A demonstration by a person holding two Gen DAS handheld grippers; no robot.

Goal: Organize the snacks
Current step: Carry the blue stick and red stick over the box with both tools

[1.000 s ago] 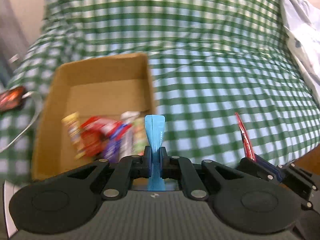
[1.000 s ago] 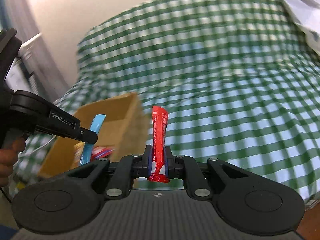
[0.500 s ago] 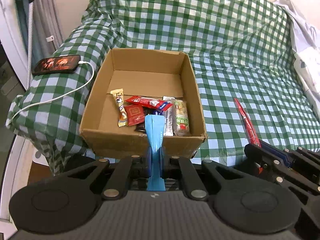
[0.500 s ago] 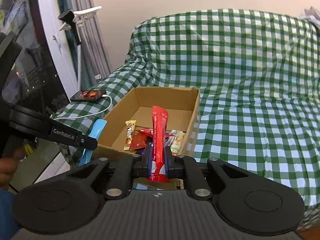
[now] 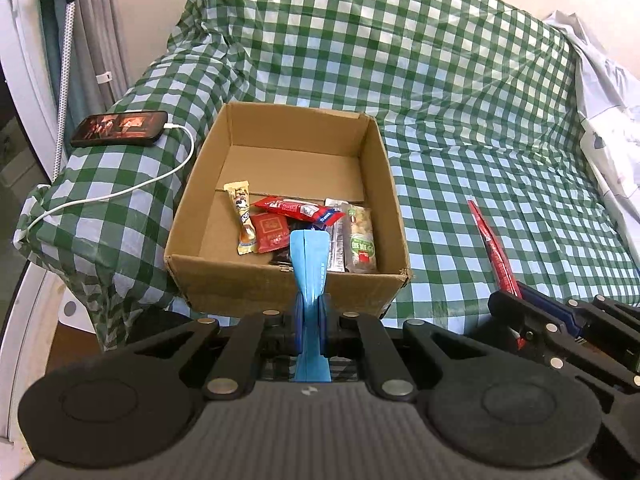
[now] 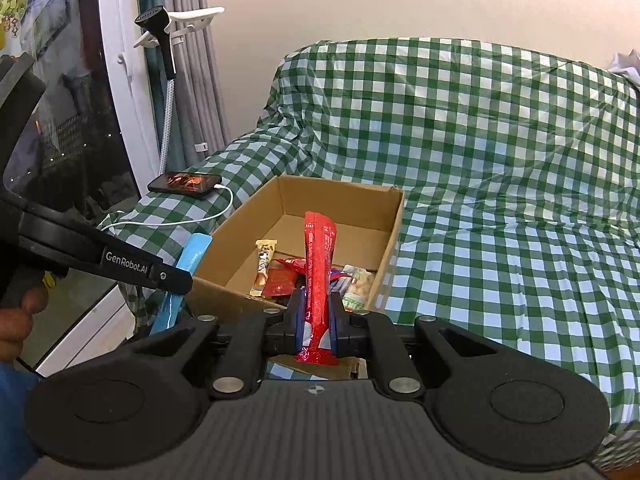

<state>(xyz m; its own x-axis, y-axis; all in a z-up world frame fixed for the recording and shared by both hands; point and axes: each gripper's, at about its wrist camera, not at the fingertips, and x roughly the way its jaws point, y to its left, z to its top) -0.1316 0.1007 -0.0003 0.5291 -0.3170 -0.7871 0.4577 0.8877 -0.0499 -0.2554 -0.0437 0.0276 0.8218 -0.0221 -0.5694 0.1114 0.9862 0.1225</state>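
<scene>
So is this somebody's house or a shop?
Most likely a house, probably a living room. There's a sofa under a green checked cover, a phone charging on its arm, and curtains by a window.

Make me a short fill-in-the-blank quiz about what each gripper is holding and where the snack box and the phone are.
1. The left gripper is shut on a ____ snack packet.
2. The right gripper is shut on a long ____ snack stick.
3. The cardboard box sits on a green and white ____ cloth.
4. A white ____ is plugged into the phone left of the box.

Missing words: blue; red; checked; cable
</scene>
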